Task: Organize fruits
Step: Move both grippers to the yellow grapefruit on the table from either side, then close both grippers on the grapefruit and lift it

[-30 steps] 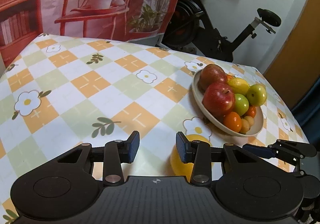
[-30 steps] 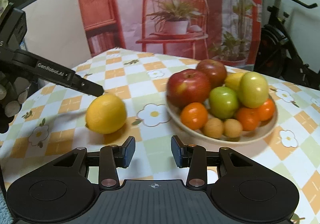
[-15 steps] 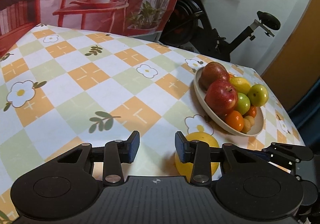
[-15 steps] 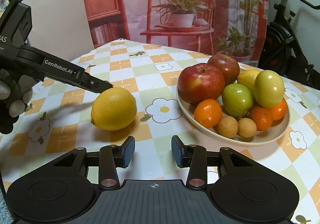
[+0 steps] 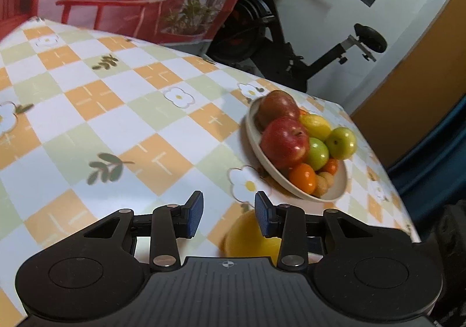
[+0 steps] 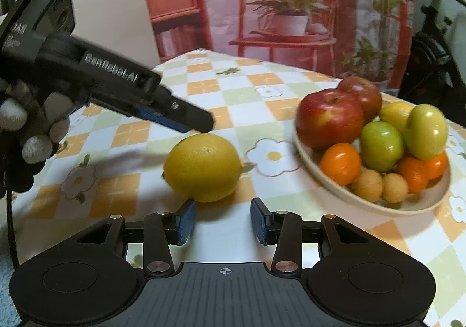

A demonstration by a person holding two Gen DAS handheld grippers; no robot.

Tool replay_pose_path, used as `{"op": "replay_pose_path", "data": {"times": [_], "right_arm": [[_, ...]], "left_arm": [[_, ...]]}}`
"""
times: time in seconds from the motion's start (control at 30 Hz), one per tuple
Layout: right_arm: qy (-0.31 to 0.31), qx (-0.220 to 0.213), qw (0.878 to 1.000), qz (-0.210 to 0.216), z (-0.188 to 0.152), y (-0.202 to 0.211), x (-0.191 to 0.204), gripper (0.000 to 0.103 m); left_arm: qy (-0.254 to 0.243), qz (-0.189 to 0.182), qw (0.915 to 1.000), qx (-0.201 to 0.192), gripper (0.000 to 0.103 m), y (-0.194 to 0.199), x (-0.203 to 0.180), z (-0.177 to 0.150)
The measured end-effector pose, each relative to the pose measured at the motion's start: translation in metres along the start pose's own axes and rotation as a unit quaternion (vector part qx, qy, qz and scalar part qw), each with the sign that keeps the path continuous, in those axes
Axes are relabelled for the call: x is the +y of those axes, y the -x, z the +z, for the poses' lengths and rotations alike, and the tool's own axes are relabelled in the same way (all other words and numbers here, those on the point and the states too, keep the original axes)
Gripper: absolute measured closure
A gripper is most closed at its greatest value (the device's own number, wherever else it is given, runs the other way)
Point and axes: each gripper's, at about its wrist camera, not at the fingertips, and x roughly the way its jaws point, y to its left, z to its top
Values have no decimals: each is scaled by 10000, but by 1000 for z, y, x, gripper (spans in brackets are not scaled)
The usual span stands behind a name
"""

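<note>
A loose yellow lemon [image 6: 204, 166] lies on the checked tablecloth, just beyond the tips of my right gripper [image 6: 222, 213], which is open by a narrow gap with nothing between its pads. The left gripper [image 6: 189, 120] hovers just above the lemon's far side, apart from it. In the left wrist view the lemon [image 5: 247, 236] sits low, partly hidden behind the right finger of my left gripper [image 5: 228, 207], also open and empty. A cream bowl [image 6: 407, 207] to the right holds red apples [image 6: 329, 117], green apples, oranges, another lemon and small tan fruits.
The bowl [image 5: 335, 195] stands near the table's right edge. A gloved hand [image 6: 32, 128] holds the left gripper at the left. An exercise bike [image 5: 276, 44] and a printed backdrop stand behind the table. Bare tablecloth [image 5: 102, 111] spreads to the left.
The right wrist view has closed in on the lemon, which now sits centred just ahead of its fingers. The left gripper has swung over the lemon's far side. Both jaw gaps look the same.
</note>
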Motion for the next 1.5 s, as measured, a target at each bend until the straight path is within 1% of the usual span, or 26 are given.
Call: {"op": "replay_pose_path", "data": {"times": [0.13, 0.3, 0.4, 0.47, 0.67, 0.87, 1.0, 1.23, 1.5], "right_arm": [[36, 23, 10000, 51, -2, -3, 4, 59], [180, 29, 9998, 6, -4, -3, 8, 57], [298, 25, 9995, -31, -5, -3, 12, 56], [320, -11, 9995, -33, -6, -3, 13, 56], [328, -42, 9995, 5, -7, -2, 11, 58], [162, -104, 9998, 98, -5, 1, 6, 58], [105, -247, 9996, 73, -3, 7, 2, 58], [-19, -578, 9983, -45, 5, 26, -16, 58], [-228, -755, 9965, -265, 12, 43, -54, 58]], "left_arm": [[-42, -236, 9997, 67, 63, -2, -6, -4], [18, -534, 9984, 201, 62, -6, -10, -8], [2, -717, 9969, 318, 60, -9, -13, -13], [-87, -711, 9970, 308, 60, -9, -17, -14], [80, -758, 9966, 328, 60, -13, -12, -15], [58, -703, 9972, 250, 60, -11, -16, -15], [75, -723, 9972, 169, 60, -9, -21, -10], [-91, -754, 9971, 19, 60, -12, -47, 10], [-443, -793, 9959, 29, 60, -37, -88, 33]]}}
